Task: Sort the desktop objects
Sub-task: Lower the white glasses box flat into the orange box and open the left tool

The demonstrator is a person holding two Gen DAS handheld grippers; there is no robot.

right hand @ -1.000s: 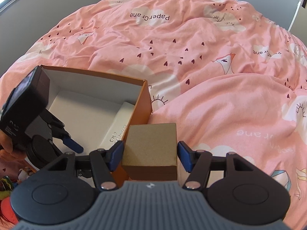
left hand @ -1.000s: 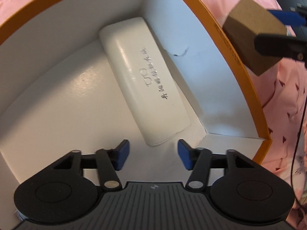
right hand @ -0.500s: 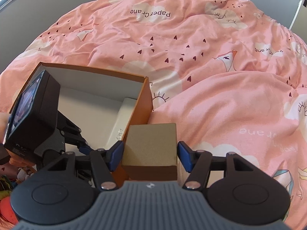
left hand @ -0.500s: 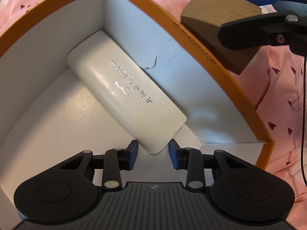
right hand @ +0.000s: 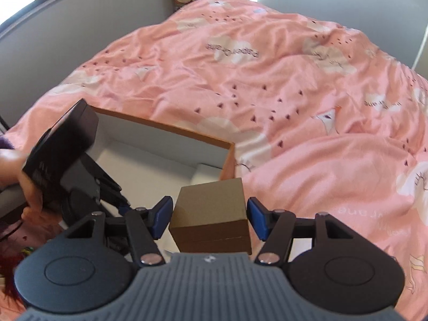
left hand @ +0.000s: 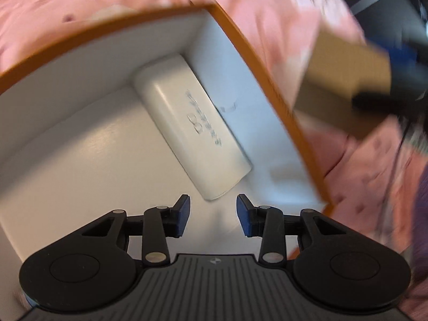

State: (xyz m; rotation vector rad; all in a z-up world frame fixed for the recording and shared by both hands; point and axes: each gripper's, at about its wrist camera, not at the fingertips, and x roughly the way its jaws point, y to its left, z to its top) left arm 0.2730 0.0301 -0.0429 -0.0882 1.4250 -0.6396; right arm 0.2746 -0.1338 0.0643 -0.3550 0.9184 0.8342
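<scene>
An orange box with a white inside sits on the pink bed. A white glasses case lies inside it along the right wall. My left gripper is open and empty, just short of the case's near end. My right gripper is shut on a brown cardboard box and holds it above the orange box's right wall. The cardboard box also shows, blurred, in the left wrist view. The case's far end shows in the right wrist view.
The pink patterned duvet covers the whole bed around the orange box. A grey wall runs behind it. The left gripper's black body and the hand holding it stand over the box's left side.
My left gripper has pulled back from the glasses case and its fingers have spread wider. My right gripper has lifted the cardboard box higher and carried it over the orange box's right edge.
</scene>
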